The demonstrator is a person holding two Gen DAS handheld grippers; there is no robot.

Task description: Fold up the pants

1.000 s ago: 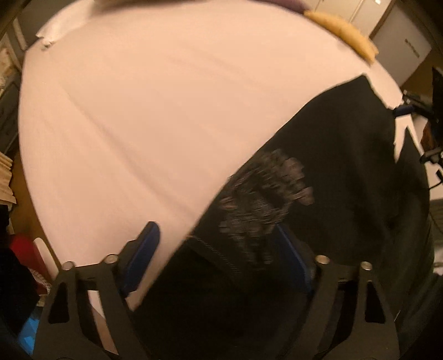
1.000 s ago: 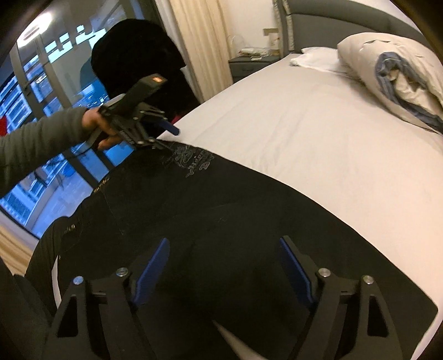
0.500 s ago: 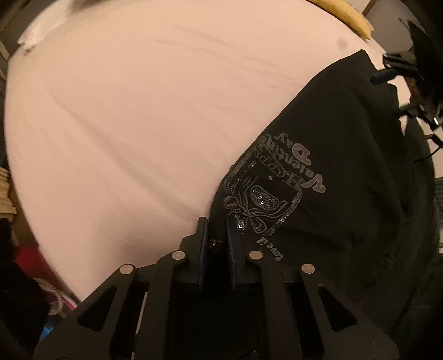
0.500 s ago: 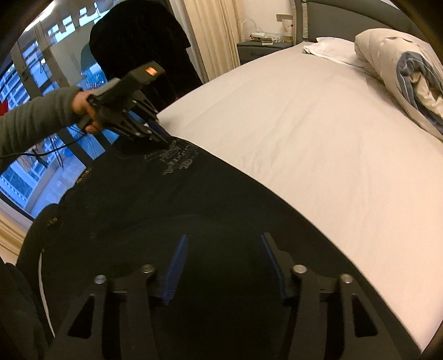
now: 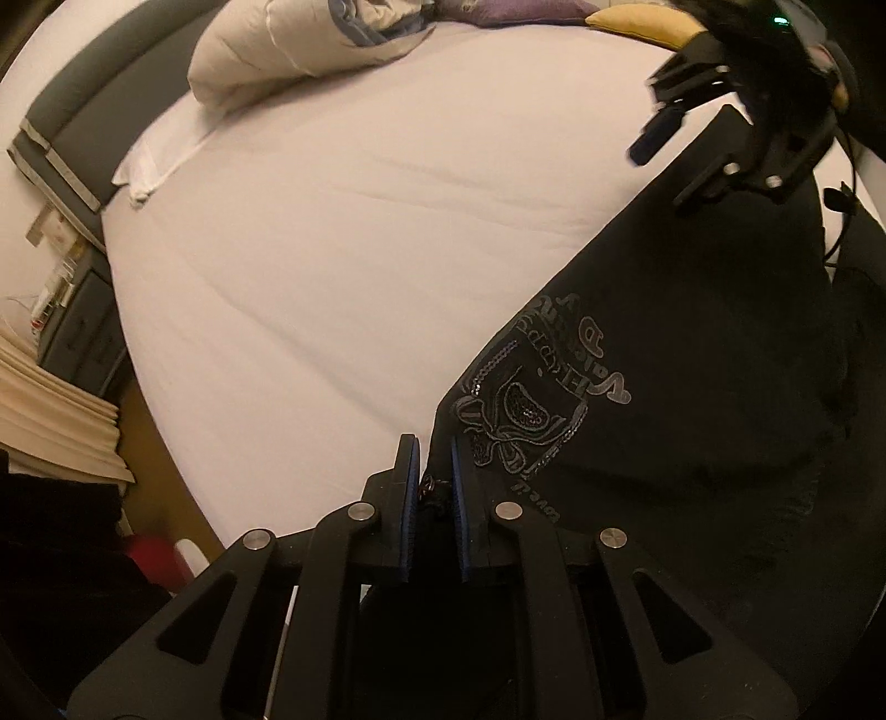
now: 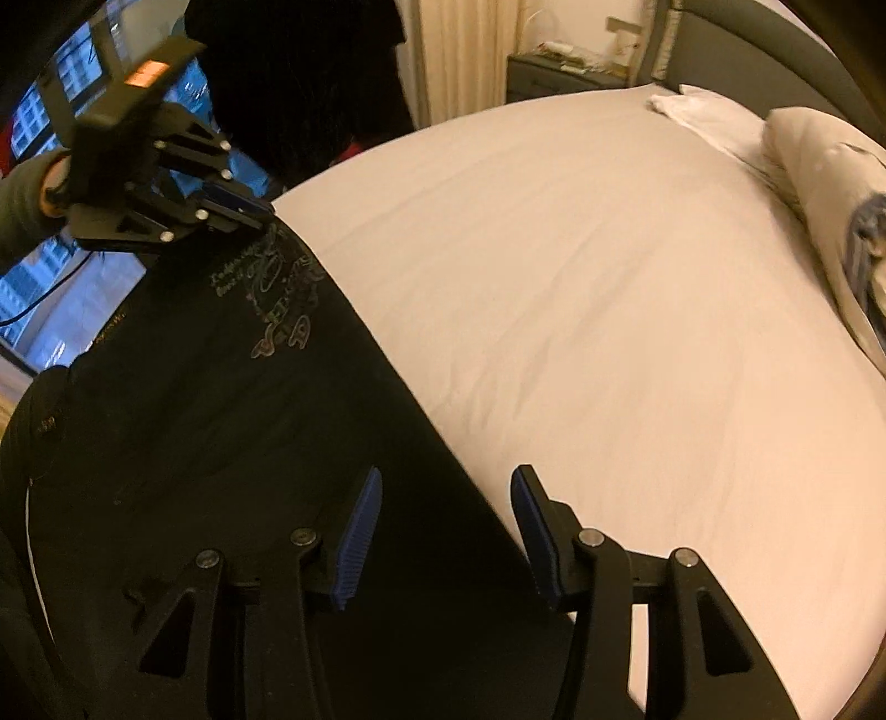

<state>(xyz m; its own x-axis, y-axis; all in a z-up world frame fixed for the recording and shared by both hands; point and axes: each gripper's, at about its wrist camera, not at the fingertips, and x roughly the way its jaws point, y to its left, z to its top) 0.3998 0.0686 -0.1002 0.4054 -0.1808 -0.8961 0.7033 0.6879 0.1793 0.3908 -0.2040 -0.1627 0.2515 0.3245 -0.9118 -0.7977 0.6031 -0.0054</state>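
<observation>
Black pants (image 5: 692, 387) with a silver printed emblem (image 5: 531, 399) lie along the near edge of a white bed (image 5: 360, 221). My left gripper (image 5: 432, 459) is shut on the pants' corner beside the emblem; it also shows in the right wrist view (image 6: 260, 213). My right gripper (image 6: 448, 493) is open, its fingers straddling the pants' far edge (image 6: 415, 399) at the other end. In the left wrist view it (image 5: 659, 130) hovers just above the cloth.
A rolled duvet (image 5: 299, 50) and a white pillow (image 5: 160, 155) lie near the grey headboard (image 5: 83, 127). A nightstand (image 6: 559, 72) and curtains (image 6: 465, 50) stand beyond the bed. A window (image 6: 61, 288) is at left.
My left gripper closed on the pants' corner and lifted it slightly. My right gripper narrowed its opening and shifted to the pants' far edge.
</observation>
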